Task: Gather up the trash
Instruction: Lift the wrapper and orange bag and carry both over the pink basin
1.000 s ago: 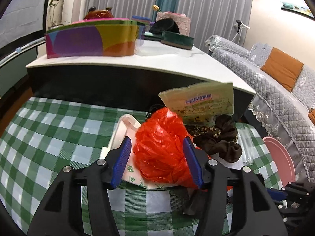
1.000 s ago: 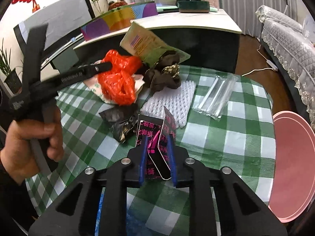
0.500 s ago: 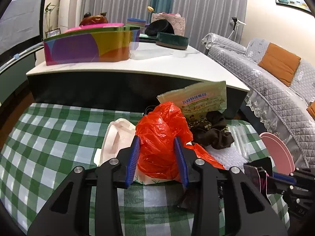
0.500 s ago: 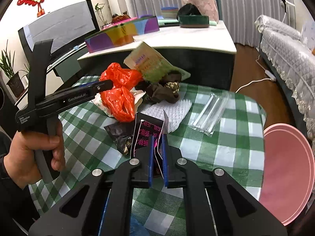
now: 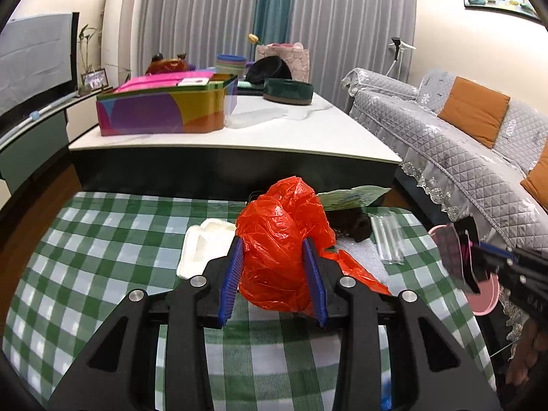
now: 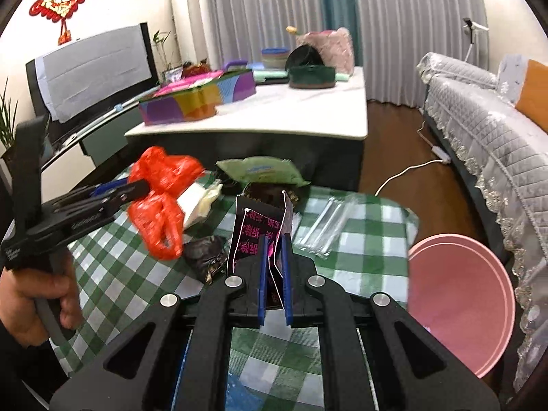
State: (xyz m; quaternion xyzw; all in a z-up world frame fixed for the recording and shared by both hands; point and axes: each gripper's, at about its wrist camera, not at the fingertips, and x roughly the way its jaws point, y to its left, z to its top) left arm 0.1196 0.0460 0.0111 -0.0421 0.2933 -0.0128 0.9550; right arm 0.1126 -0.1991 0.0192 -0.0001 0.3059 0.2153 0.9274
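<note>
- Left wrist: the left gripper [image 5: 274, 274] has closed from wide open onto the red bag [image 5: 284, 236], its pads now pinching the bag's sides, and has lifted it off the checked cloth [image 5: 102, 257].
- Right wrist: the right gripper [image 6: 274, 274] has narrowed to almost shut on the black wrapper [image 6: 260, 229], now raised above the cloth. Both pieces look ready for the pink bin [image 6: 462, 308]; other litter remains.

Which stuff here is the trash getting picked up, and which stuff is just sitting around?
Trash for the job:
- red plastic bag, pinched in the left gripper
- black and pink wrapper, pinched in the right gripper
- green packet
- clear plastic sleeve
- pink bin

Just sitting around:
- colourful box
- dark green round tin
- sofa
</note>
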